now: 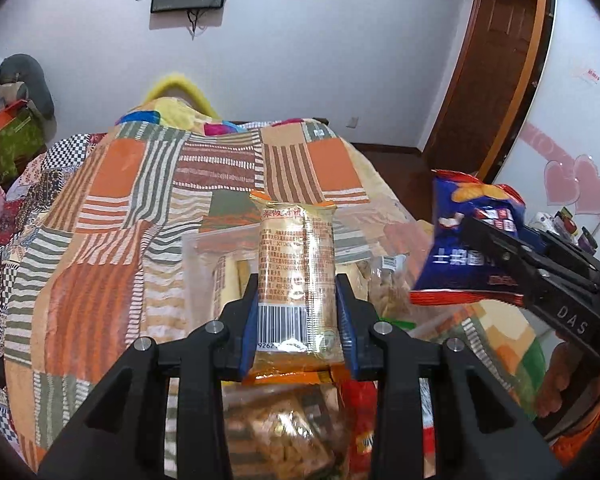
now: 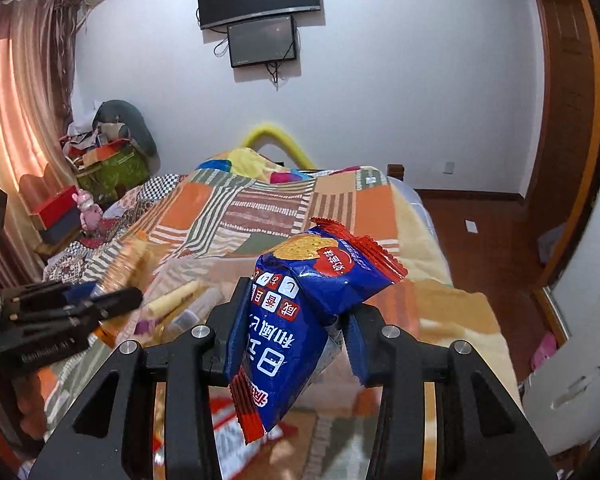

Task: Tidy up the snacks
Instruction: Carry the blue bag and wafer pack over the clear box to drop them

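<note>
Two grippers, left (image 1: 298,320) and right (image 2: 290,332), each clamp one snack.

Left gripper (image 1: 298,316): black frame, blue finger pads, silver pin heads.
Golden-orange foil snack packet (image 1: 296,272): pale gold panel, red-brown print, white patch with black barcode, orange crimped ends.
Right gripper (image 2: 294,334): black frame, blue pads, silver pins.
Blue foil biscuit bag (image 2: 300,320): deep blue, red serrated ends, white characters, white tiles with red characters, a red disc, golden speckled cracker picture.
Patchwork bed quilt (image 1: 112,220): orange and cream blocks, brown, green and white stripes, black-and-white check at the edge.
Wall (image 2: 400,80): pale lilac-white.
Curtains (image 2: 16,100): pinkish brown.
Door frame (image 2: 568,100): red-brown wood, lighter orange trim.
</note>
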A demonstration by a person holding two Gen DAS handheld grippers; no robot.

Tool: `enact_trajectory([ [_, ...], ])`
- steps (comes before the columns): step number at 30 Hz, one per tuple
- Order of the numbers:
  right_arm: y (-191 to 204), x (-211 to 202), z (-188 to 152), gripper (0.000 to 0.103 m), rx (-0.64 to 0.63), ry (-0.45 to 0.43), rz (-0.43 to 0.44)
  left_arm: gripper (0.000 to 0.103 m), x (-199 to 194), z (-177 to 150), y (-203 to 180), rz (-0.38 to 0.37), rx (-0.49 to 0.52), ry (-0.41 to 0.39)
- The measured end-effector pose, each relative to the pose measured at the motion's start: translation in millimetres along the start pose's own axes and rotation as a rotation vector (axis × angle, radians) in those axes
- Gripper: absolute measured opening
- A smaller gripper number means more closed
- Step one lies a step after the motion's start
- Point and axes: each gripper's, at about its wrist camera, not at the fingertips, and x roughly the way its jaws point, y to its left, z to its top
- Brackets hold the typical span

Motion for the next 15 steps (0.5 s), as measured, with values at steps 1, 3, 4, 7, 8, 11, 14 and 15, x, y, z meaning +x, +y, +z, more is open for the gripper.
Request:
enact_trajectory([
  [1,1.8,8.9,1.0,0.039,0.0,0.012,0.001,0.034,7.3,2.2,-1.2,0.007,0.002,0.009],
  [3,3.4,17.4,1.3,0.039,-0.002,0.027,-0.001,0.034,18.5,5.5,-3.0,0.015,0.008,0.022],
  [4,3.2,22.7,1.1,0.039,-0.004,0.037,-0.002,0.034,23.9,6.7,-4.1,0.021,0.012,0.029],
  [7,0.0,38.3,-0.9,0.039,0.005,0.071,-0.003,0.034,39.1,10.1,-6.7,0.038,0.016,0.051],
  [8,-2.1,39.6,-1.7,0.039,0.009,0.079,-0.001,0.034,43.5,10.7,-6.3,0.04,0.014,0.058],
  [11,-7.3,44.9,-6.5,0.039,0.018,0.097,-0.002,0.034,56.1,10.5,-4.4,0.045,0.003,0.079],
  [14,-9.9,45.5,-9.7,0.04,0.015,0.102,-0.007,0.034,65.1,9.2,-2.5,0.055,-0.012,0.093],
  [15,-10.5,44.9,-10.8,0.04,0.01,0.101,-0.005,0.034,66.7,8.6,-2.2,0.054,-0.013,0.099],
])
